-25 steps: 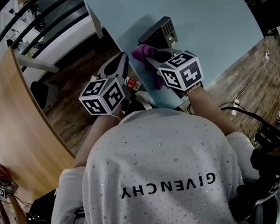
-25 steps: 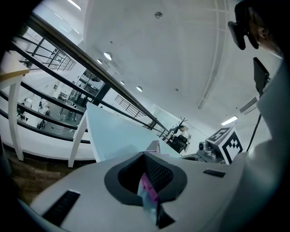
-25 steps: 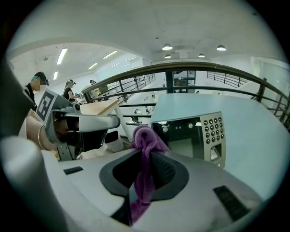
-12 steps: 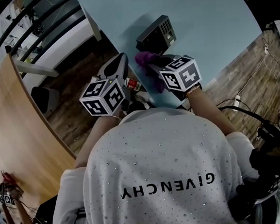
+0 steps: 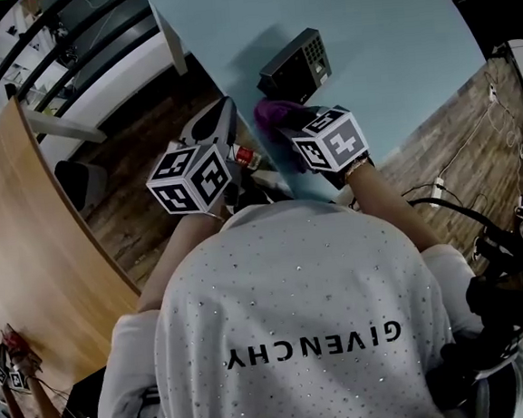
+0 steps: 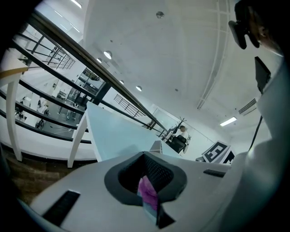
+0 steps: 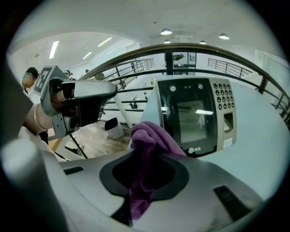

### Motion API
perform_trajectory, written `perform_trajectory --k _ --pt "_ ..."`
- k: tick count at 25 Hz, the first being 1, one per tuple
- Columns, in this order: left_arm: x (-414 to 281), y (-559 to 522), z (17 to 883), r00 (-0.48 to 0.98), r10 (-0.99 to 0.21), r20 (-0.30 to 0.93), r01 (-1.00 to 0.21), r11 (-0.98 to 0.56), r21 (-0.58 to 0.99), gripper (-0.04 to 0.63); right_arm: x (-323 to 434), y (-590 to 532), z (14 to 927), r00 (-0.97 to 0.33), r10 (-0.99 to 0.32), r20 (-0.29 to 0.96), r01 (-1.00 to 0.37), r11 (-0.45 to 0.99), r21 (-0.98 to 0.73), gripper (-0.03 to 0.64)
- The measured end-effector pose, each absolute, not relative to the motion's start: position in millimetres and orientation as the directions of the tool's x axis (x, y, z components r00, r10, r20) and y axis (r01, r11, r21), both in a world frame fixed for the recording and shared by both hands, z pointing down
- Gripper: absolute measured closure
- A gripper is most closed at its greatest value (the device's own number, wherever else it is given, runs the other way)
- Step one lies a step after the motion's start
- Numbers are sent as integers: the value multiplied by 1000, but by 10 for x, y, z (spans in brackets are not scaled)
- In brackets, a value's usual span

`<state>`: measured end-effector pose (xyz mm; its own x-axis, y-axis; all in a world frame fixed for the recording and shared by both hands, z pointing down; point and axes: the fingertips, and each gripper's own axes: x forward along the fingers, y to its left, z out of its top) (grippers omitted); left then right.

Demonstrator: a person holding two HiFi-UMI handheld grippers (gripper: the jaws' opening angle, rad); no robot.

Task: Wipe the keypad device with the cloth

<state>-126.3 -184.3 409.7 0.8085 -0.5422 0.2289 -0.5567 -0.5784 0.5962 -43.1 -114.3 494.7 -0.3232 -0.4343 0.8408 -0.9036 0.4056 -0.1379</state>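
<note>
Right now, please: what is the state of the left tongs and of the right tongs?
Left tongs: closed, holding nothing.
Right tongs: closed on the purple cloth, near the keypad device.

Your head camera looks steeply down at the counter's near corner; your right gripper's camera faces the keypad device closely, which both views show.

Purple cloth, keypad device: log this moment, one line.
right gripper: shut on purple cloth | grey keypad device: behind cloth | left gripper: shut
</note>
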Motion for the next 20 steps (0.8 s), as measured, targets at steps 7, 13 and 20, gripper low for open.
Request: perform_trajectory --k 7,13,20 --pt "-1367 -1883 4155 786 -572 236 -579 -545 606 595 -856 -1378 4202 -540 -442 716 -802 528 -279 561" --pt "-1395 -1745 4153 820 -550 159 -518 -596 613 595 -877 -1923 3186 -550 -679 486 -815 564 -133 563" --pt "-1541 -1704 4136 814 -557 164 -525 -586 616 595 -643 -2263 3072 -466 -762 450 -834 548 63 560"
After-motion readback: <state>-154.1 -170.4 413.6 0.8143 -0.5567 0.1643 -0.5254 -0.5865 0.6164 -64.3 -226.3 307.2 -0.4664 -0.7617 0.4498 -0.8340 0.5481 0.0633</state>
